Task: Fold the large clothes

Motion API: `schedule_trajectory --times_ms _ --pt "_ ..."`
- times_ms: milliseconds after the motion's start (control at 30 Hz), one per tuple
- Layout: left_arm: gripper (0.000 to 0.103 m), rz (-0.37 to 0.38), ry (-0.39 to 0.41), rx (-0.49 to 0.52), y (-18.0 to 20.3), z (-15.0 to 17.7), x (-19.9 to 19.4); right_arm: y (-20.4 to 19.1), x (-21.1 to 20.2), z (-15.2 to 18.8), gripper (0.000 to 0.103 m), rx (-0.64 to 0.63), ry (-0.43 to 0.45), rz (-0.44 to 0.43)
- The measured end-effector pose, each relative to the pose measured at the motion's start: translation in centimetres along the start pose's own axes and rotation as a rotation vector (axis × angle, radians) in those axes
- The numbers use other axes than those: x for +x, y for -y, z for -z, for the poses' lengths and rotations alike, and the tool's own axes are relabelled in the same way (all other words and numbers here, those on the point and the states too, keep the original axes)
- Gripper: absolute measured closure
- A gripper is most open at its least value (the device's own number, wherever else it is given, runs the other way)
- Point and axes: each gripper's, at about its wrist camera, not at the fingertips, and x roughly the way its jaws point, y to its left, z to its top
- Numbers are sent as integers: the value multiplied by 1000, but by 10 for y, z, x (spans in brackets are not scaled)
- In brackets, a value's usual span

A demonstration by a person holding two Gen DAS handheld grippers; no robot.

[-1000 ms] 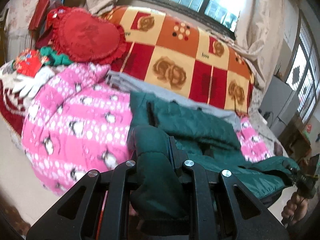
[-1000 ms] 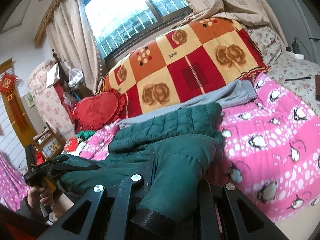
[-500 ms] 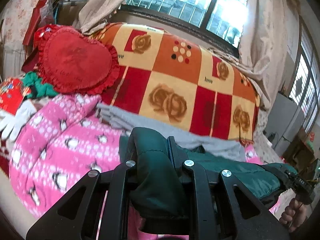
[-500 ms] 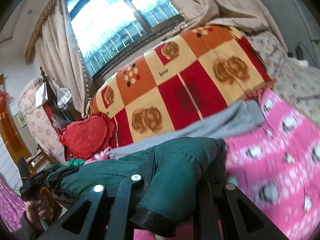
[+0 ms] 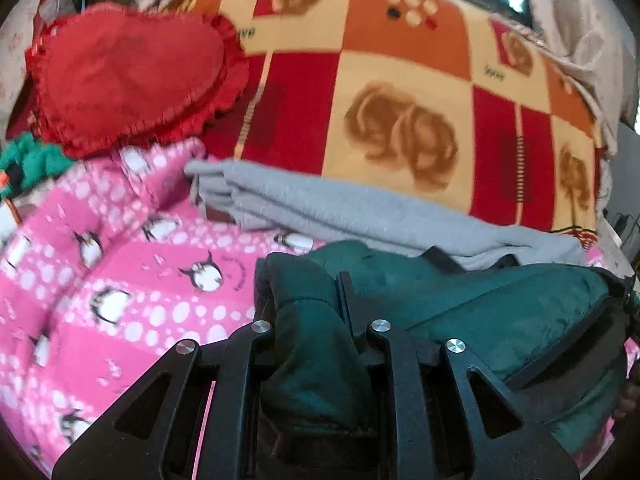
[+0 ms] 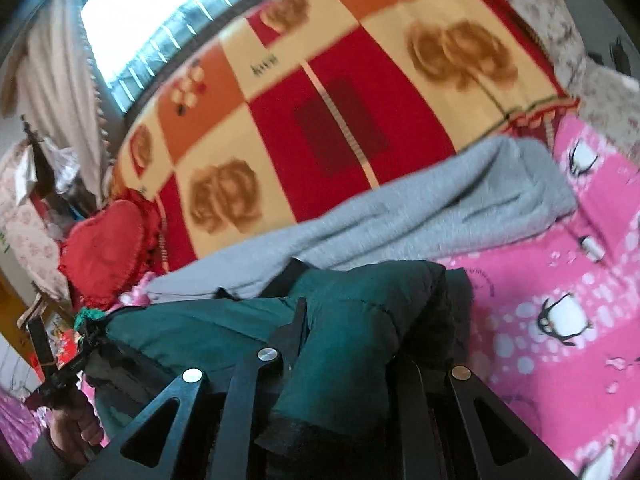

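A: Jacket (image 5: 500, 312), dark green and puffy, strung between both tongs above the pink penguin blanket (image 5: 120, 280) on the bed. Left tongs (image 5: 304, 300) clamped on one bunched end, fabric bulging up between the black fingers (image 5: 262, 332).

B: Same deal on the right wrist view. Right tongs (image 6: 360, 320) pinching the other bunched end of the jacket (image 6: 208, 328), cuff hanging down toward the lens. Left gripper visible far left there, held in a hand (image 6: 76, 424).

A: Gray garment (image 5: 360, 216) lying folded just behind the jacket, against the checkered rose blanket (image 5: 400, 100). Red heart pillow (image 5: 128, 76) up on the left, propped beside that checkered blanket.

B: Yep, gray garment (image 6: 440, 208) running across the frame here too, between the green jacket and the checkered rose blanket (image 6: 320, 100). Heart pillow (image 6: 104, 256) off to the left, window (image 6: 168, 20) bright behind. Pretty blurry overall, so no telling whether the jacket touches the bed.
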Motion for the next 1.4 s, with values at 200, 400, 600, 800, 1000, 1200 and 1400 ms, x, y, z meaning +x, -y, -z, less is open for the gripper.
schedule_trajectory --times_ms 200,400,600,800,1000,1200,1400 --pt "84 39 -94 -66 -7 -3 50 24 53 -8 87 61 -103 -21" --pt "76 133 -167 -117 -17 -11 61 28 49 -11 81 113 -125 -39" --pt "60 336 -245 -232 -46 -30 46 28 11 -23 35 284 -114 -163" --pt "28 438 -187 -269 -65 -45 3 15 -30 -28 17 261 -59 -154" --pt "27 395 -88 -207 -49 -64 -26 -12 -38 -39 17 77 -55 -44" --pt "27 340 -137 -40 15 -64 7 -39 8 -51 17 -66 -139 37" --pt "27 125 -214 91 56 -57 72 -40 89 -63 17 -104 -316 111"
